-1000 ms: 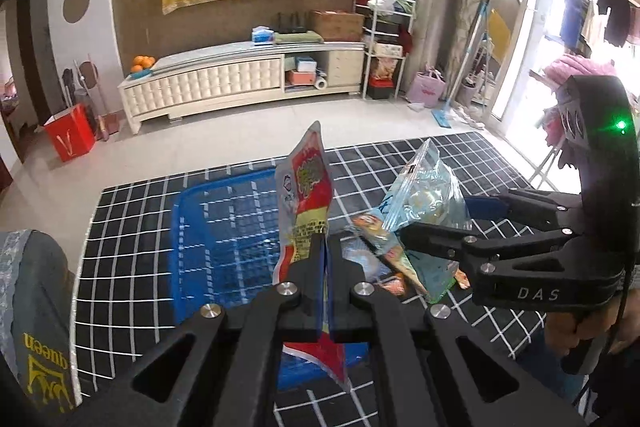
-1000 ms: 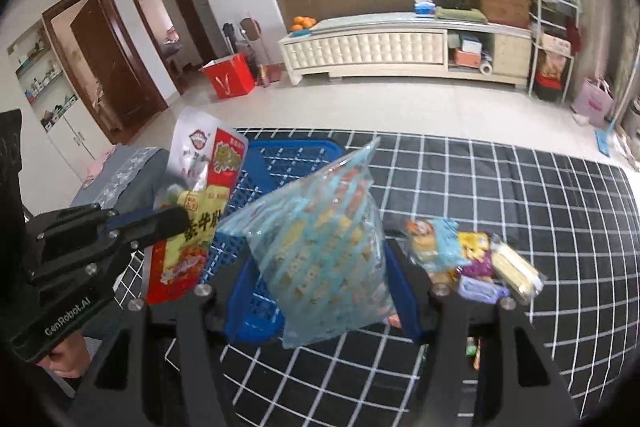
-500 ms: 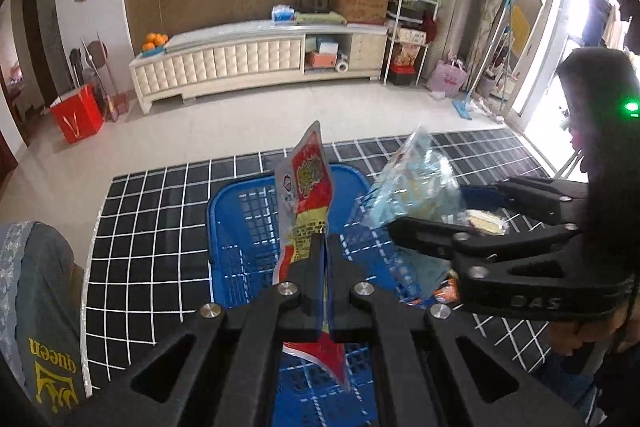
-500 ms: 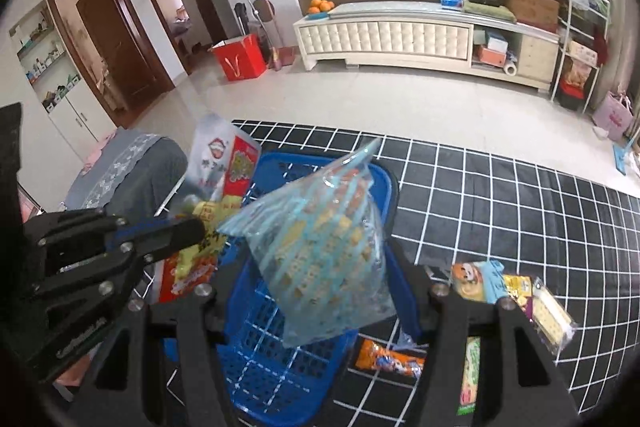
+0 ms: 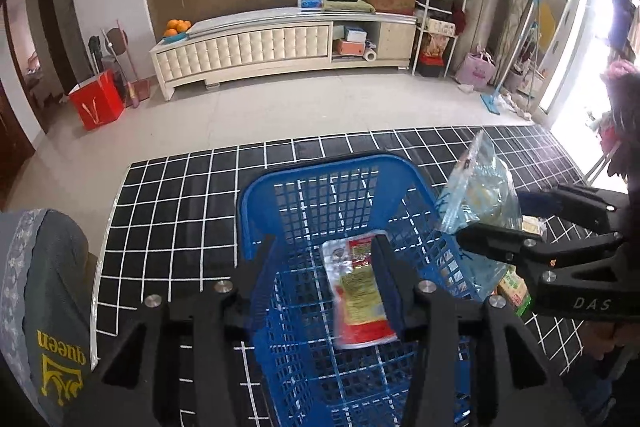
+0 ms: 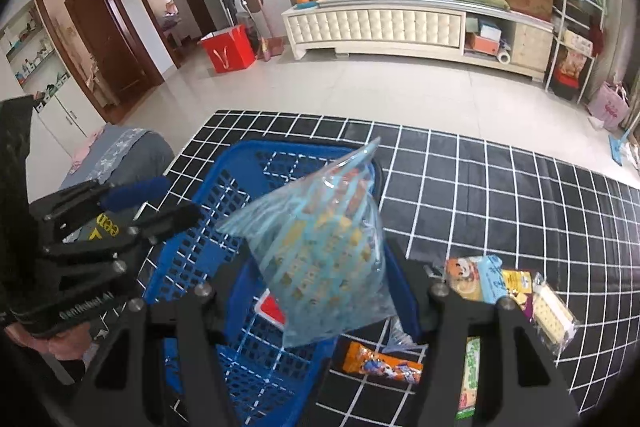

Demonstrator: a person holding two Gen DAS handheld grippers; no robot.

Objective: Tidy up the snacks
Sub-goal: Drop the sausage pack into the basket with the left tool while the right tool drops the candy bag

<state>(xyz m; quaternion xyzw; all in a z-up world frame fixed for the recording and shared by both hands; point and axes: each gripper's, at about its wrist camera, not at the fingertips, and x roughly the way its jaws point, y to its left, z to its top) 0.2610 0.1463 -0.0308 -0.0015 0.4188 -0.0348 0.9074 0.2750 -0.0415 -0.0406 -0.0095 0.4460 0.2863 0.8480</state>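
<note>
The left gripper [image 5: 320, 259], jaws just opening, hangs over a blurred red packet [image 5: 360, 297] in the blue basket [image 5: 316, 167]. The right gripper [image 6: 320, 279] clamps a clear blue bag [image 6: 324, 263] that hides its fingertips.

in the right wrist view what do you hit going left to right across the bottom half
left tool → blue basket → clear blue snack bag held in the right tool → orange snack packet → green snack stick → cracker packet
</note>
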